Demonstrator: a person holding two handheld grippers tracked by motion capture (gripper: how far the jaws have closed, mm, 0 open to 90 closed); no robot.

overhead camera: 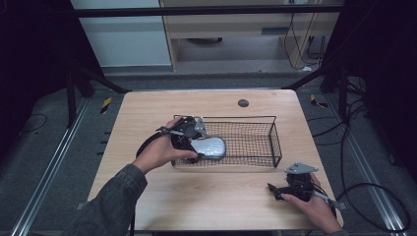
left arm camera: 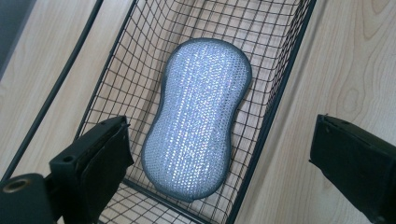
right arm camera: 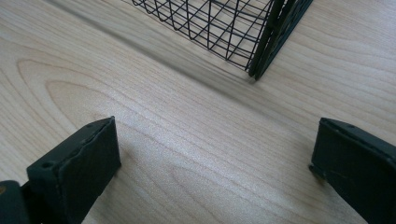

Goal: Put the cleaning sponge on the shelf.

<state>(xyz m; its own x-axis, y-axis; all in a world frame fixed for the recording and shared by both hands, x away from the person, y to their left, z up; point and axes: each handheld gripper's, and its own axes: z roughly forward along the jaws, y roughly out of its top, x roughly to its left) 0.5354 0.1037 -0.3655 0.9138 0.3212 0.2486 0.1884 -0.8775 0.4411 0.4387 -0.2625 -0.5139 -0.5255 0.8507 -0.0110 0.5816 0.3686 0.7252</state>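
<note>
A silver-grey scouring sponge (overhead camera: 208,147) (left arm camera: 196,119) with a waisted shape lies on the floor of a black wire basket (overhead camera: 273,133) (left arm camera: 285,79), at its left end. My left gripper (overhead camera: 193,142) (left arm camera: 219,163) hovers over that end of the basket, open, its jaws spread wide on either side of the sponge without touching it. My right gripper (overhead camera: 275,191) (right arm camera: 212,163) rests low over the table near the front right corner, open and with nothing between its jaws. The basket's near corner (right arm camera: 259,51) stands just ahead of it.
The wooden table (overhead camera: 206,201) holds a small black round cap (overhead camera: 243,103) behind the basket. Dark floor, metal rails and cables surround the table. A cabinet stands beyond the far edge.
</note>
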